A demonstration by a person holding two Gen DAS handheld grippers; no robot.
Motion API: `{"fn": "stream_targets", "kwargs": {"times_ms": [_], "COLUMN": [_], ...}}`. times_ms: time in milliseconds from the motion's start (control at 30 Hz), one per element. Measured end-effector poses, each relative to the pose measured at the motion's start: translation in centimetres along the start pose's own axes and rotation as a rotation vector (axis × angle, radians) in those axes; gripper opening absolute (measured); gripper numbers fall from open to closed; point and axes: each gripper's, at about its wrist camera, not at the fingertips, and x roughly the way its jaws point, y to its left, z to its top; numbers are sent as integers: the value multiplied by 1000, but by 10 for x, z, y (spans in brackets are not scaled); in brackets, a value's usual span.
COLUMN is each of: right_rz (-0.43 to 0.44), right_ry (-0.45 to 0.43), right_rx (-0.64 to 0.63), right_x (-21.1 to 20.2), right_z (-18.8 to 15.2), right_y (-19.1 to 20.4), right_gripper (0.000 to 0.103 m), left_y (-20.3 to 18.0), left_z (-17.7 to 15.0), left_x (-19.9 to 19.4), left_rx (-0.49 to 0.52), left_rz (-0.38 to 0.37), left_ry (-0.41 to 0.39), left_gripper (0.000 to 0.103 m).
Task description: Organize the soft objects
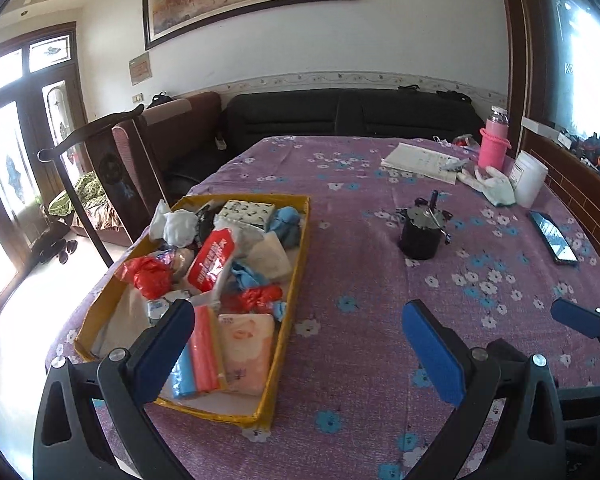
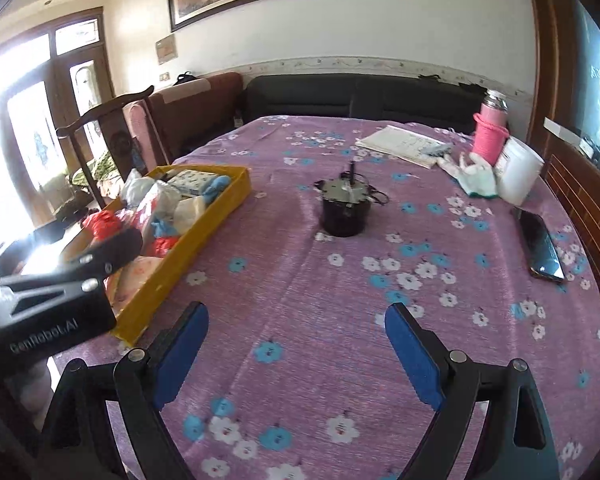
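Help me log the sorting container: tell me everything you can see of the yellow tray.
The yellow tray is a long, shallow rectangular box with low walls, seemingly cardboard or plastic. It sits flat on the purple flowered tablecloth near the table's left edge. It is crowded with soft things: red and blue crumpled bags, white bags, tissue packs and a red packet. One of the open left gripper's fingers hangs above its near end; whether it touches is unclear.

"GenRobot.AI" stands in white on the black body of the left gripper, lower left of the right wrist view. The red packet in the yellow tray carries white print too blurred to read.
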Motion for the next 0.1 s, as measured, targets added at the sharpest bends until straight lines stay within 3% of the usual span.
{"fn": "stream_targets", "kwargs": {"times_ms": [100], "right_rz": [-44], "right_ry": [8], "right_rx": [37], "right_x": [-4], "right_z": [-3], "right_y": [-28], "right_gripper": [93], "left_y": [-21], "left_z": [2], "left_x": [5], "left_rx": [29], "left_rz": [-19], "left_ry": [14], "left_gripper": [103]}}
